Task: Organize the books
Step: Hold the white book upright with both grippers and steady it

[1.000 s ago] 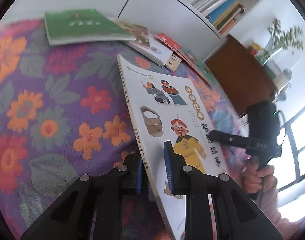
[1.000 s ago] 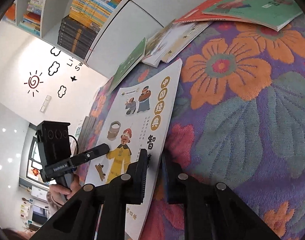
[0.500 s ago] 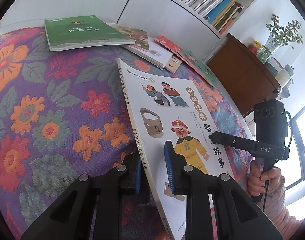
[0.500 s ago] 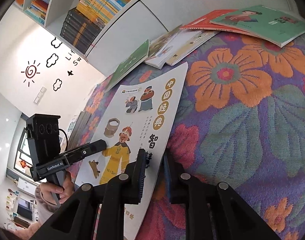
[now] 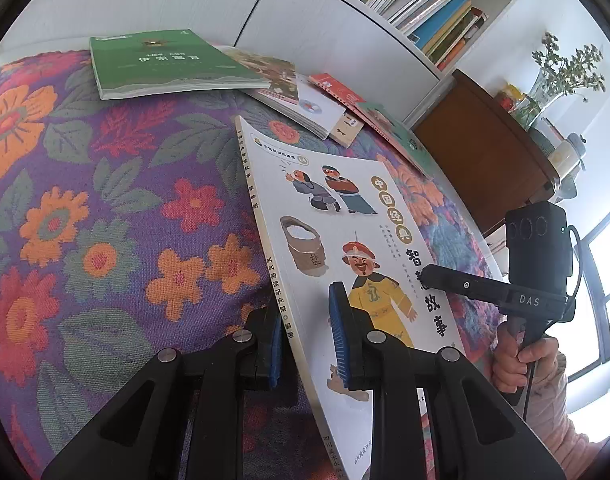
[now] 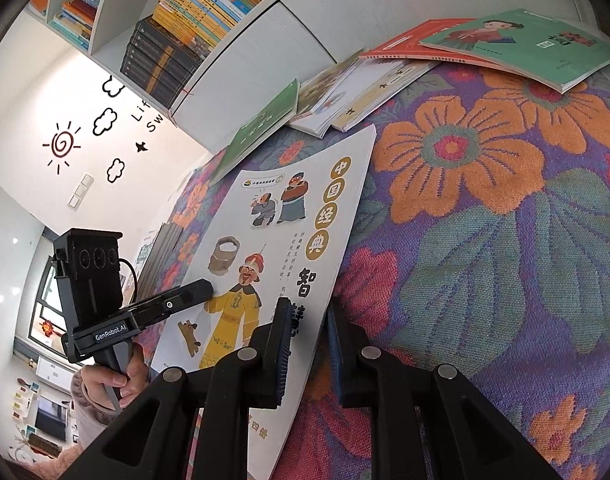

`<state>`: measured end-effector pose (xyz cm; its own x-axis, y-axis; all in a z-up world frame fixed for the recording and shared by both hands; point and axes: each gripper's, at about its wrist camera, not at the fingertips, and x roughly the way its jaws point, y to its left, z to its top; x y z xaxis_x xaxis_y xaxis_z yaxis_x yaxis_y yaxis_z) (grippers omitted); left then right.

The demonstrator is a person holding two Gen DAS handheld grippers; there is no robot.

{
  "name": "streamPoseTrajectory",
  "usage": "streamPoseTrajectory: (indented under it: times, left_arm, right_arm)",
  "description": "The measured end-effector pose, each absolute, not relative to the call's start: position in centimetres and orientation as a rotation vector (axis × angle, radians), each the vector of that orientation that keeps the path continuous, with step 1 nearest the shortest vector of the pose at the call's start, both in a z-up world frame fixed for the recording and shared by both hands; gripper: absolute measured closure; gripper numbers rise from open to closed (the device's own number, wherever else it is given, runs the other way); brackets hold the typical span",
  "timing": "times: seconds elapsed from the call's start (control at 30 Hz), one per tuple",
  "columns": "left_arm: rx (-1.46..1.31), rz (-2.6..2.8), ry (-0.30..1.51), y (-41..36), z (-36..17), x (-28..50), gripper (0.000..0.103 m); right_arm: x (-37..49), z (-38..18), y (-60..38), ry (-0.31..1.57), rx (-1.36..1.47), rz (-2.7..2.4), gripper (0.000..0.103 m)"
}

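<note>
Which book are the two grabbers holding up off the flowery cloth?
The white picture book with the cartoon man in a yellow robe. Both the left gripper and right gripper pinch it, tilted up; the other books lie flat further back.

Setting: a home room, likely a child's reading or living area.
Shelving: white bookshelf (image 6: 193, 12) packed with rows of books.
Wall: sun, cloud and star decals (image 6: 63, 146) on white paint; light switches (image 6: 81, 190) below them.
Furniture: dark wooden cabinet (image 5: 485, 160) bearing a vase of flowers (image 5: 561, 76).
Surface: floral woven cloth (image 5: 85, 220), picture books (image 5: 305, 96) scattered on it.
Light: daylight from a window (image 5: 601, 280).
</note>
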<state>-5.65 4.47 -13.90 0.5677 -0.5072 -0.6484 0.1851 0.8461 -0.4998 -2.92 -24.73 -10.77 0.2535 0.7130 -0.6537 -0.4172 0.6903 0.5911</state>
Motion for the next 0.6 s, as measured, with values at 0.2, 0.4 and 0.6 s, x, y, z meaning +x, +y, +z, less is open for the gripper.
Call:
streamPoseTrajectory:
  times: [0.2, 0.4, 0.6]
  left_arm:
    - [-0.406, -0.421, 0.879, 4.45, -13.86, -5.74, 0.081]
    - [-0.411, -0.422, 0.880, 4.46, -13.90, -5.72, 0.081]
    - [-0.405, -0.409, 0.872, 4.18, -13.96, -5.86, 0.081]
  right_arm:
    - [-2.93, -10.75, -24.71, 1.062, 0.328, 0.787, 0.088]
    - [-3.00, -10.68, -24.60, 1.055, 0.313, 0.781, 0.088]
    - [-3.23, -10.39, -24.25, 1.047, 0.296, 0.772, 0.088]
